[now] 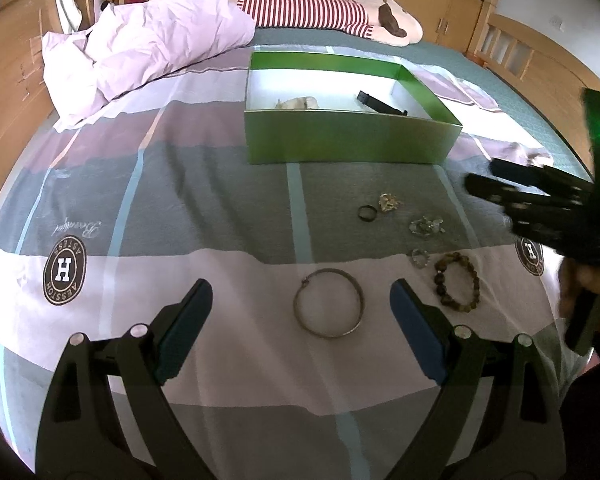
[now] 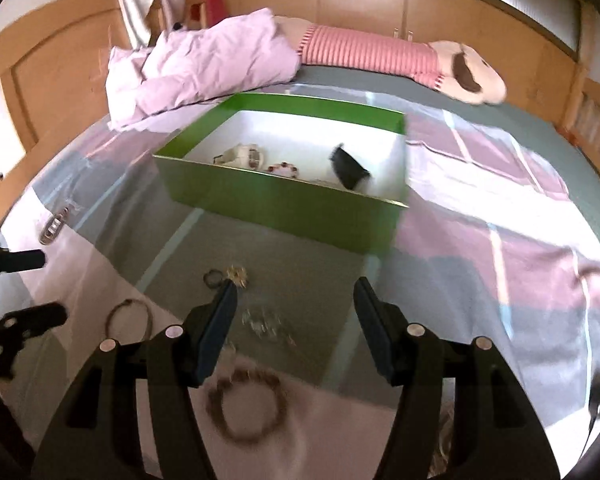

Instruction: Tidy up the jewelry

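My left gripper (image 1: pixel 300 286) is open and points down at the bed, with a silver bangle (image 1: pixel 331 335) lying between its fingers, untouched. To the right of it lie a brown bead bracelet (image 1: pixel 440 280), clear crystal pieces (image 1: pixel 426 226), a dark ring (image 1: pixel 367 213) and a gold brooch (image 1: pixel 389 202). My right gripper (image 2: pixel 296 284) hangs open and empty above the crystal pieces (image 2: pixel 260 320), short of the green box (image 2: pixel 280 208). The box holds a black pouch (image 2: pixel 350 170), a red bead bracelet (image 2: pixel 284 169) and pale jewellery (image 2: pixel 242 156).
A crumpled pink duvet (image 1: pixel 160 40) and a striped plush toy (image 1: pixel 308 10) lie behind the box at the far side of the bed. Wooden cupboards (image 2: pixel 360 4) line the walls. A hand (image 1: pixel 580 284) holds the right gripper at the bed's right edge.
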A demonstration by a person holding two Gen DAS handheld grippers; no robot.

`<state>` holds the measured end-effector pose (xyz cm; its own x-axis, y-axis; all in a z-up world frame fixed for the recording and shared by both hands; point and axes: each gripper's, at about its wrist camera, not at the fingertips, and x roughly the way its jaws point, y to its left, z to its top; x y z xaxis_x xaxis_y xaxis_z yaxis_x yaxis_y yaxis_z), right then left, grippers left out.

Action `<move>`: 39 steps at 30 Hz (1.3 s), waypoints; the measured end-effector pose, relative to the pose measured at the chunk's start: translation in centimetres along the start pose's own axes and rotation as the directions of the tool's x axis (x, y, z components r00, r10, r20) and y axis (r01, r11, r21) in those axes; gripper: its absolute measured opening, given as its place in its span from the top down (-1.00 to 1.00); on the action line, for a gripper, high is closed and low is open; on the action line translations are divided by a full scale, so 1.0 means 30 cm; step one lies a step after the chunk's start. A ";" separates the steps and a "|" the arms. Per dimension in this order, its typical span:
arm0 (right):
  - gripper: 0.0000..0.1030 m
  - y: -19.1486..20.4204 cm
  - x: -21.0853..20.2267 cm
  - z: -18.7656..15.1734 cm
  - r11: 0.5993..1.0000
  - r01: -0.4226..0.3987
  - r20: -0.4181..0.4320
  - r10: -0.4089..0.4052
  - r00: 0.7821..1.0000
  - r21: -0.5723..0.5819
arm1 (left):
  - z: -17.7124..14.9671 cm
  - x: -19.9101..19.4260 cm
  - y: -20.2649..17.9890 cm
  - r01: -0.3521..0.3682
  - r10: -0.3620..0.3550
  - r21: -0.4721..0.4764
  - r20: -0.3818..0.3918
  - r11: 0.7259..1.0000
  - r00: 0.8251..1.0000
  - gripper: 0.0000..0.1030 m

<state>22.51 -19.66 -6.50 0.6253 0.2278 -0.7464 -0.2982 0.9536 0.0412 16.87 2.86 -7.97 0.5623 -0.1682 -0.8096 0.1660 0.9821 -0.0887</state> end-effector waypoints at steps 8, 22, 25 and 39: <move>-0.38 -0.029 -0.163 -0.161 0.984 -0.045 -0.019 0.049 0.999 0.171 | -0.039 -0.016 -0.029 0.000 -0.001 0.017 0.012 1.000 1.000 -0.74; -0.38 0.116 -0.123 -0.257 0.996 -0.056 -0.107 0.064 0.992 0.076 | -0.090 -0.012 -0.099 0.004 -0.004 0.012 0.005 1.000 1.000 -0.74; -0.38 0.118 -0.107 -0.261 0.997 -0.052 -0.118 0.059 0.991 0.064 | -0.087 0.006 -0.087 0.005 -0.005 -0.006 -0.009 1.000 1.000 -0.74; -0.38 0.123 0.048 -0.261 1.000 0.002 -0.174 0.004 0.985 0.031 | -0.087 0.182 -0.061 -0.002 -0.002 -0.045 -0.096 0.999 0.995 -0.63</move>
<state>16.67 -17.37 -12.61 0.4893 0.1936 -0.8503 -0.2746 0.9596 0.0604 17.52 0.37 -13.74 0.4814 -0.1613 -0.8615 0.1284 0.9853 -0.1127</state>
